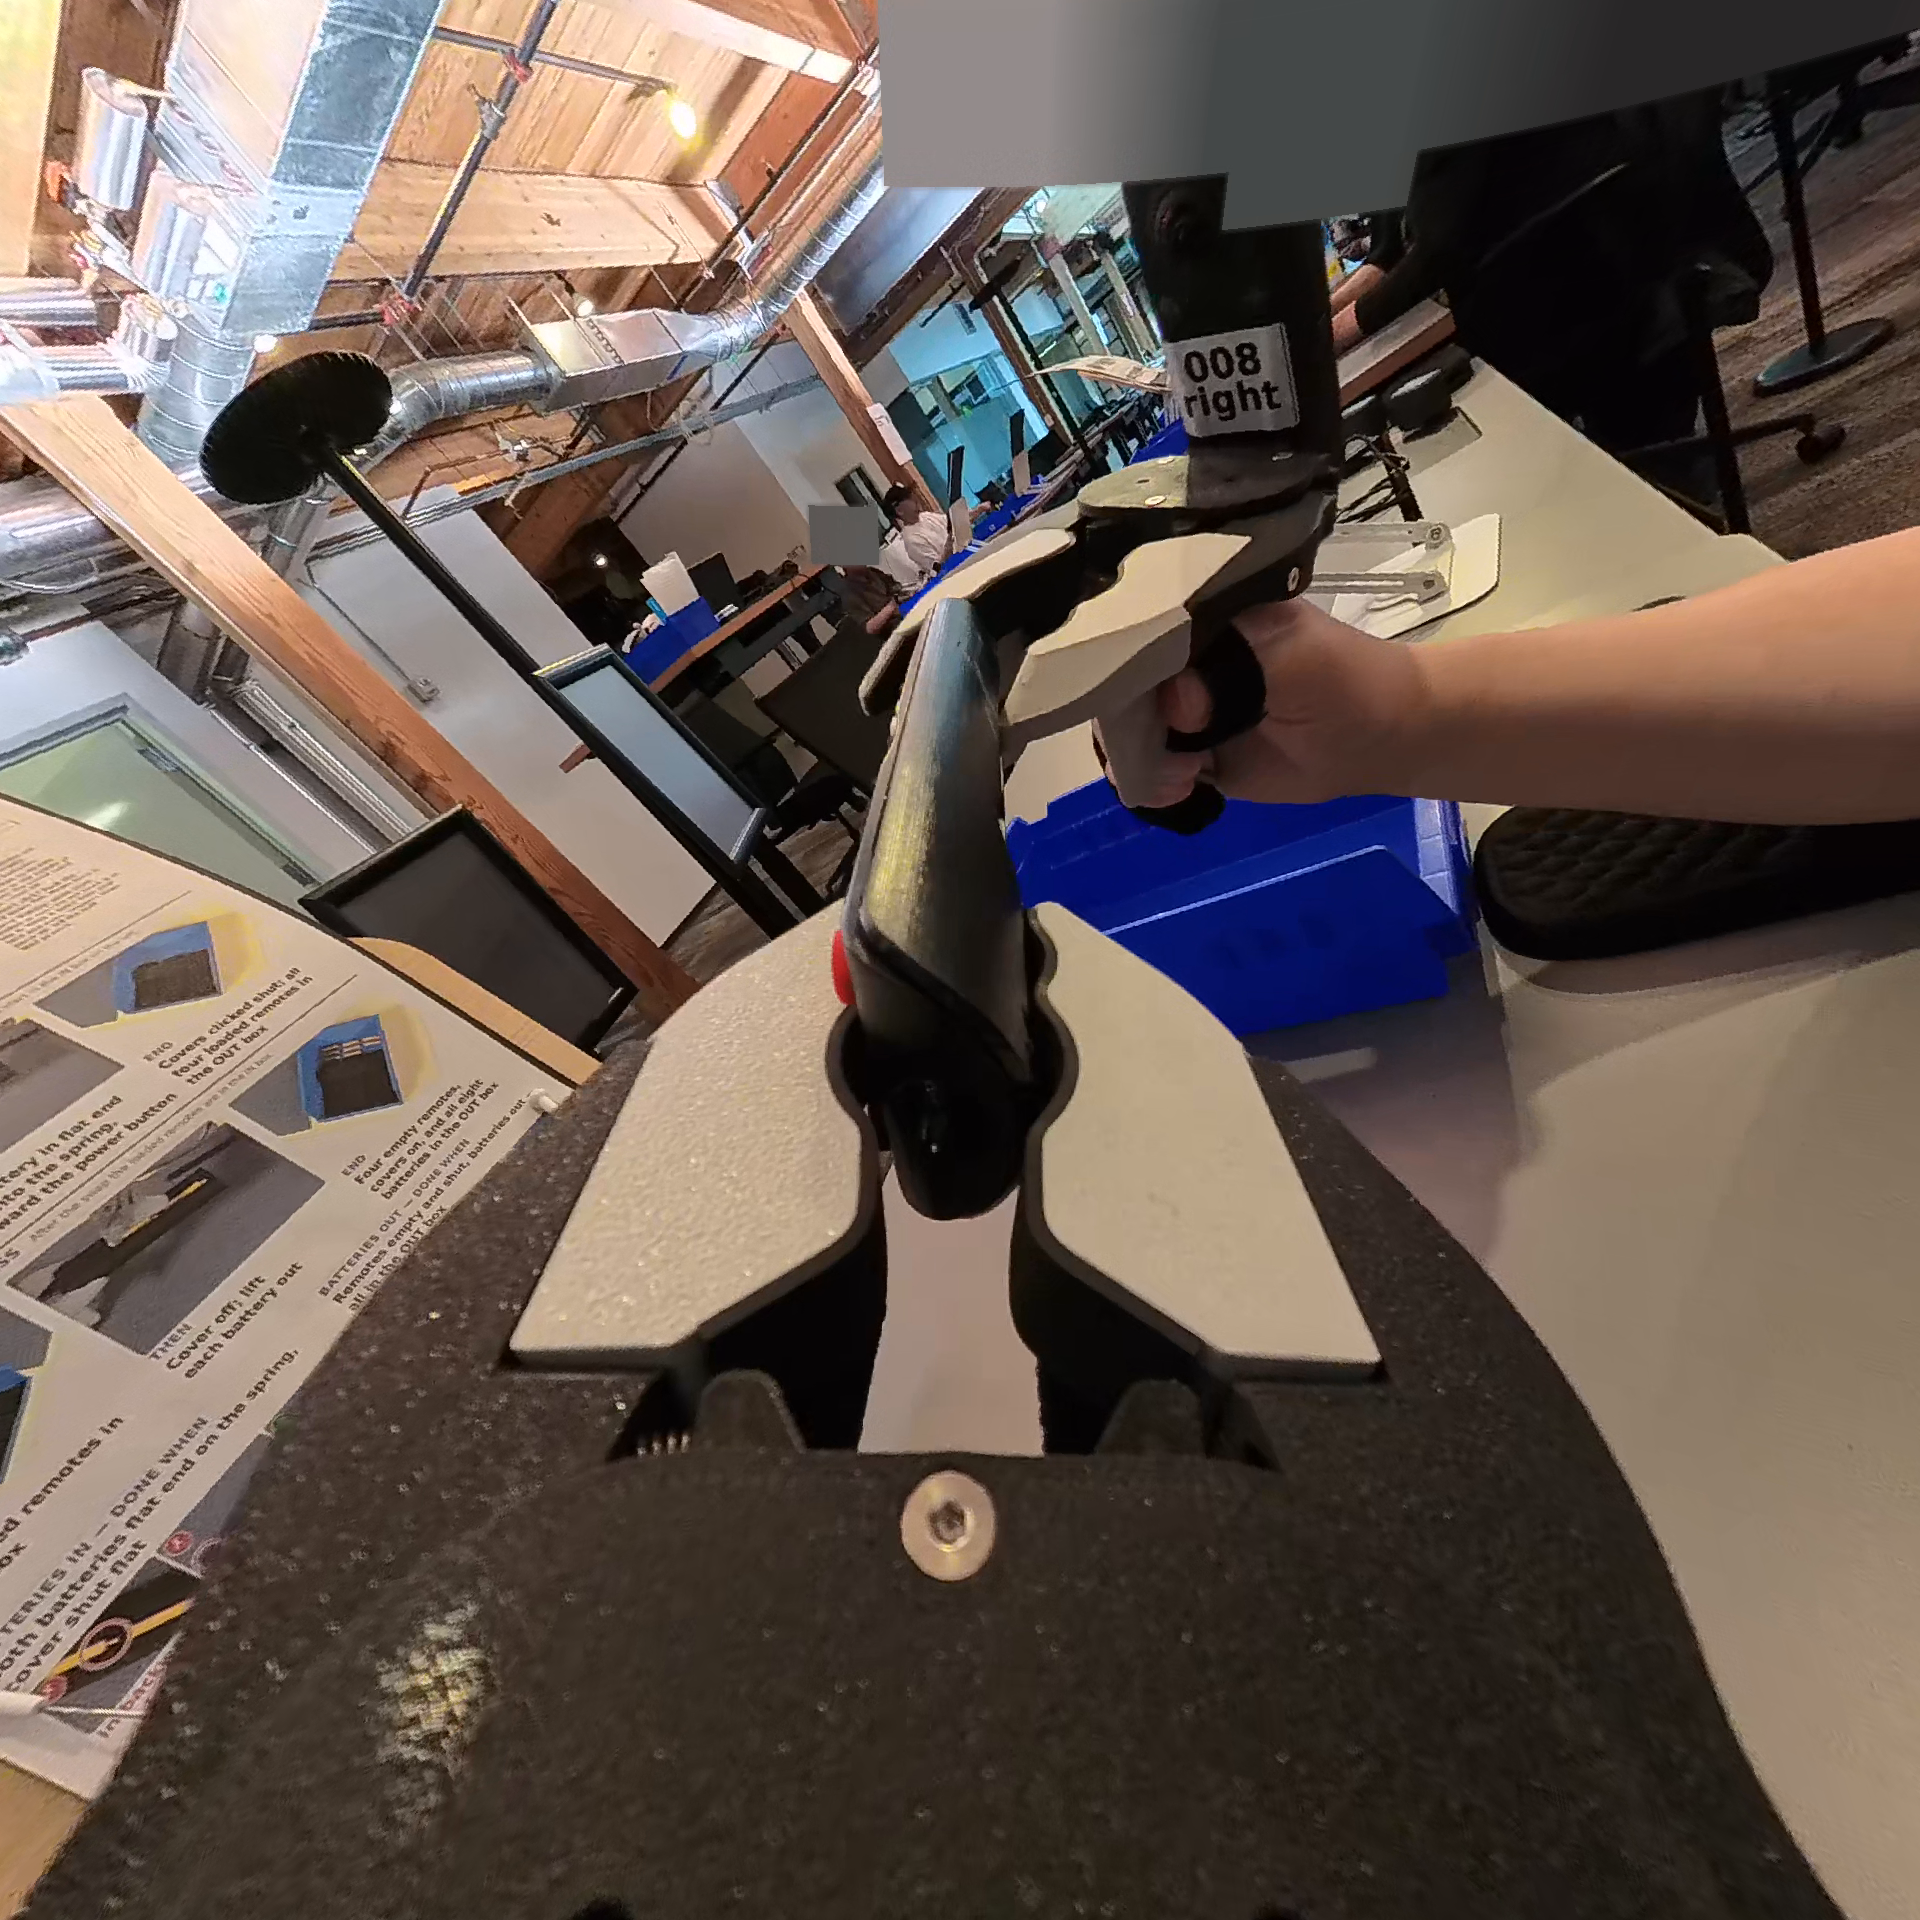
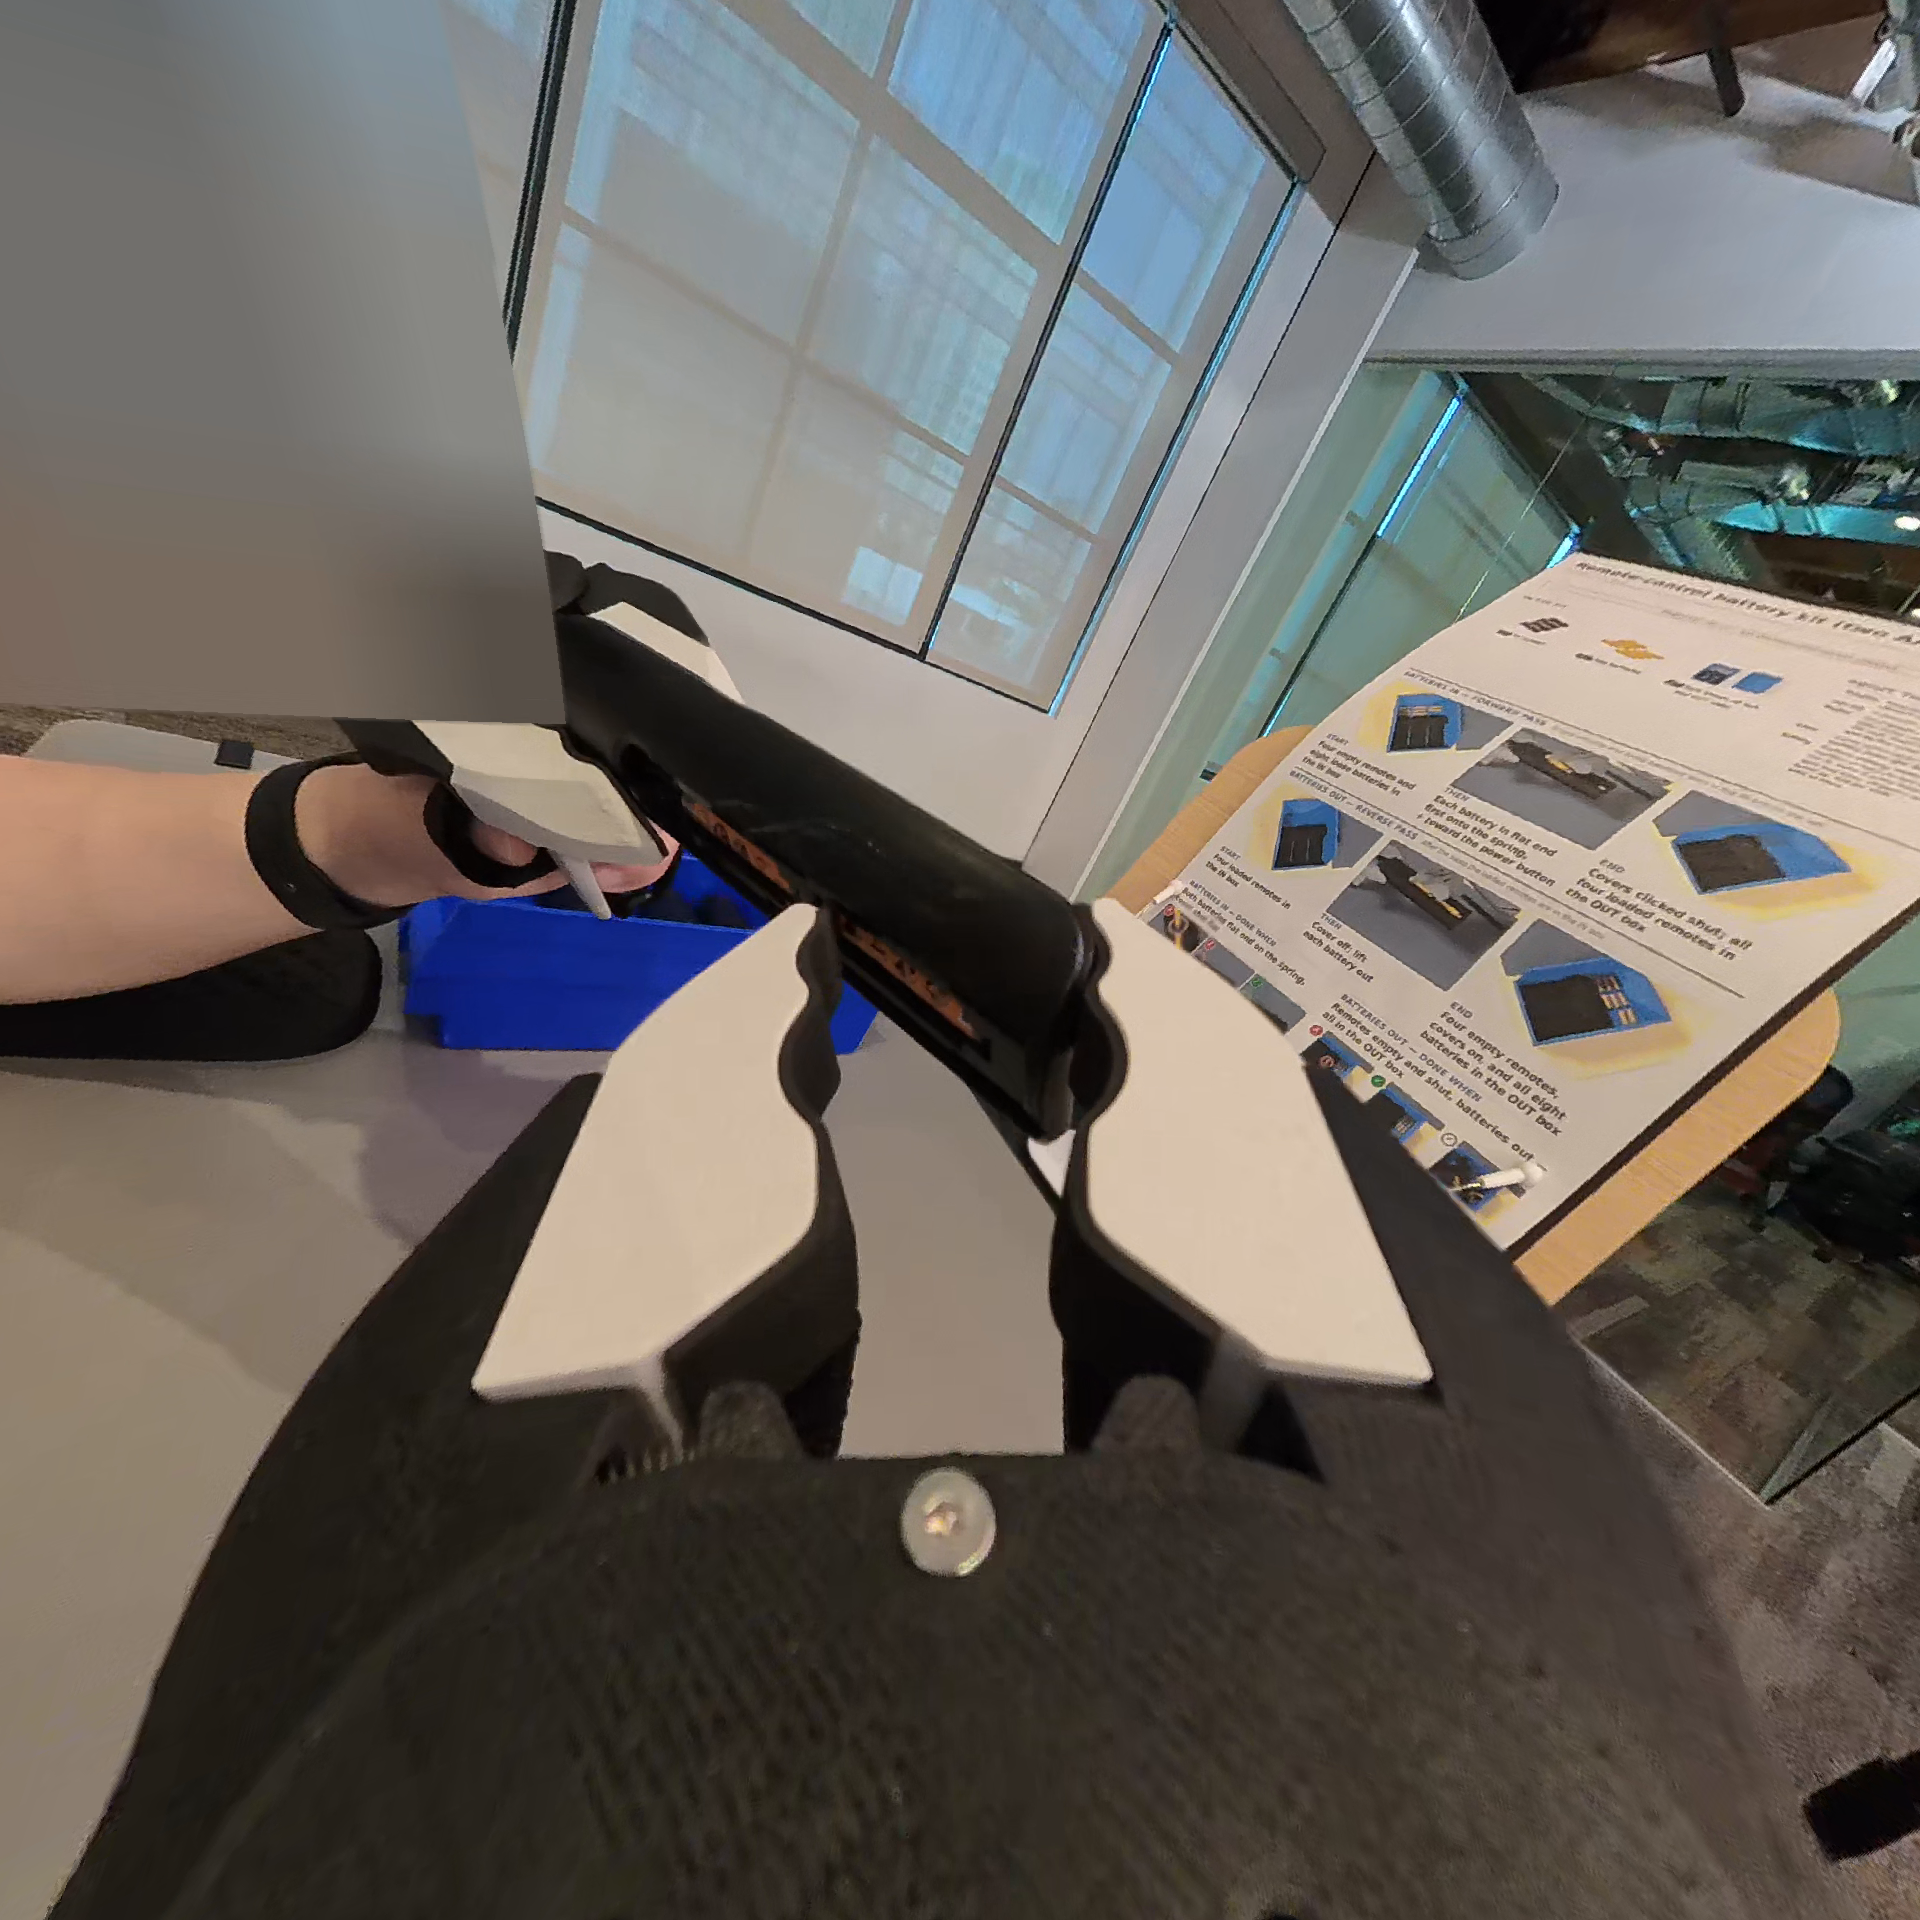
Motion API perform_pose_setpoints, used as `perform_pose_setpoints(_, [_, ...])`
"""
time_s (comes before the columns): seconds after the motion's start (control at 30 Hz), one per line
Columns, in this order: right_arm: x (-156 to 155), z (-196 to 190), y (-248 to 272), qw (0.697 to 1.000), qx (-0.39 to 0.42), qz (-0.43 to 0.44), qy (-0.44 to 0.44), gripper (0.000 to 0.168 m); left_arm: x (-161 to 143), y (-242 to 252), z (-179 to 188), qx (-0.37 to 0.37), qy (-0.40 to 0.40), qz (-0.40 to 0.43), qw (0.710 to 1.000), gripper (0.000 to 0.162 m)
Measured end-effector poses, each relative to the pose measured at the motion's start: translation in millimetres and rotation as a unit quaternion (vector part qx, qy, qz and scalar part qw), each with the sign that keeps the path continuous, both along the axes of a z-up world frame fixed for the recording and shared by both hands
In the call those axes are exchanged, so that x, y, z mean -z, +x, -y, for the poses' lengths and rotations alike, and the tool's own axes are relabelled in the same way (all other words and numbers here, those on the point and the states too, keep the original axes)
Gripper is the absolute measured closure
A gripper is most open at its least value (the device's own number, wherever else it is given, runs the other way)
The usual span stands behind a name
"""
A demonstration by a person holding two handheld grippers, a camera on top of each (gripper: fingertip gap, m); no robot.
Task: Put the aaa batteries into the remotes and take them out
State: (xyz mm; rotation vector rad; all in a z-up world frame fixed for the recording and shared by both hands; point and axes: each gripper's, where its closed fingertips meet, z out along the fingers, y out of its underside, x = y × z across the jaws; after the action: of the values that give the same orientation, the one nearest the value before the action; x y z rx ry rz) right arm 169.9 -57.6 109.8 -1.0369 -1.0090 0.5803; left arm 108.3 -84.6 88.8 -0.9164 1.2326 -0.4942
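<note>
A black remote [image 1: 935, 810] is held in the air between both grippers. My left gripper [image 1: 945, 997] is shut on its near end, where a red button shows. My right gripper [image 1: 997, 634], held by a hand, grips the far end. In the right wrist view my right gripper [image 2: 956, 997] is shut on the remote [image 2: 831, 831], whose open slot shows orange batteries [image 2: 914, 987]. The left gripper [image 2: 603, 717] holds the other end at the left. The back cover is not in view.
A blue bin [image 1: 1247, 914] stands on the grey table [image 1: 1662, 1247] below the remote; it also shows in the right wrist view [image 2: 582, 977]. A black padded rest [image 1: 1683, 873] lies beside it. An instruction board [image 2: 1558, 883] leans at the table's edge.
</note>
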Motion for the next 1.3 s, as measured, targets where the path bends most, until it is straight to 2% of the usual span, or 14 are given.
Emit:
perform_pose_setpoints(0.33, [-1.6, 5.8, -1.0, 1.0, -0.007, 0.018, 0.012, 0.127, -2.0, -2.3, 2.9, 0.001, 0.022, -0.012, 1.0, 0.139])
perform_pose_setpoints(0.97, [18.8, 8.5, -3.4, 0.996, -0.062, 0.068, 0.0, 0.139, 12.8, -9.3, -4.1, 0.029, -0.003, -0.057, 0.998, 0.138])
perform_pose_setpoints(1.1, [15.8, 1.0, -3.8, 0.999, -0.048, 0.025, -0.004, 0.134, 13.0, -7.5, -9.5, 0.022, -0.022, -0.043, 0.999, 0.138])
perform_pose_setpoints(1.17, [16.9, -5.7, -5.7, 1.0, -0.016, 0.025, 0.001, 0.118, 13.1, -6.0, -14.0, 0.008, -0.029, -0.035, 0.999, 0.138])
perform_pose_setpoints(1.23, [14.2, -7.1, -5.9, 1.0, -0.006, 0.014, 0.002, 0.119, 13.0, -6.1, -14.5, 0.012, -0.036, -0.029, 0.999, 0.138])
perform_pose_setpoints(1.3, [11.2, -6.0, -4.6, 1.0, -0.016, 0.001, -0.012, 0.128, 12.6, -5.7, -13.2, 0.018, -0.043, -0.028, 0.999, 0.138])
